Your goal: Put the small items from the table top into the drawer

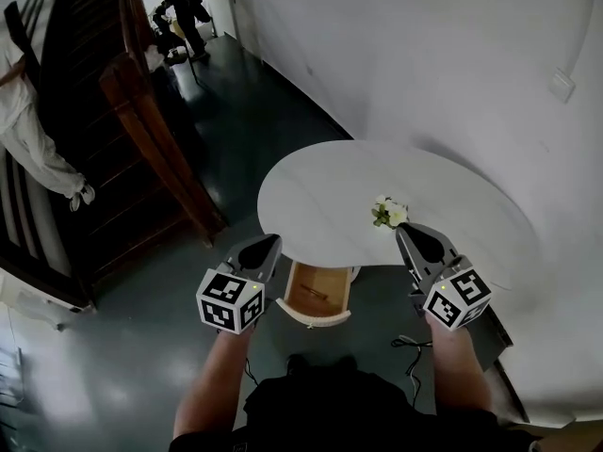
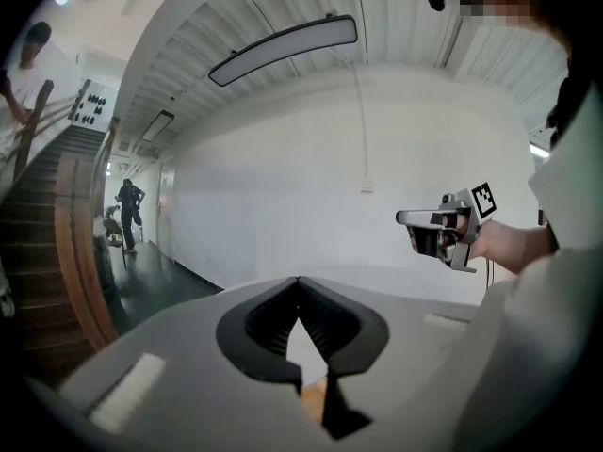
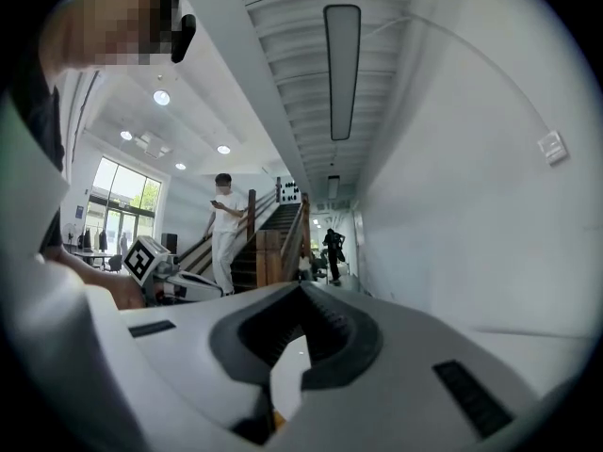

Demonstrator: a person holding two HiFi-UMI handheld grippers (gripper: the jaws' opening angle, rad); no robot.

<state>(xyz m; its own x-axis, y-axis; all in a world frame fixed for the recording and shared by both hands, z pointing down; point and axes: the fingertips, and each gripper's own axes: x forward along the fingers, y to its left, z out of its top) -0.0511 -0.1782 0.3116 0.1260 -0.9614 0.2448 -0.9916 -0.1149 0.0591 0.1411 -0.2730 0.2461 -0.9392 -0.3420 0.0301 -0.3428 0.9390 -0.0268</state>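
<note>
Flowers, a small white bunch point(image 1: 389, 213), sit on the round white worktop point(image 1: 320, 196) near its front edge, towards the right. Under that edge, between the two grippers, the drawer point(image 1: 316, 295) stands pulled out, its pale wooden inside showing.

The right gripper point(image 1: 407, 230) is held with its tips just beside the bunch; I cannot tell whether they touch it. Its jaws are clenched, meeting at the tip with nothing between them. The left gripper point(image 1: 268, 245) hangs at the worktop's left front edge, just beside the drawer, with its jaws likewise pressed together on nothing.

Away to the left a dark wooden staircase point(image 1: 141, 130) rises, with a person in white point(image 1: 28, 130) on it. Another person in dark clothes point(image 1: 187, 8) stands far down the corridor.
</note>
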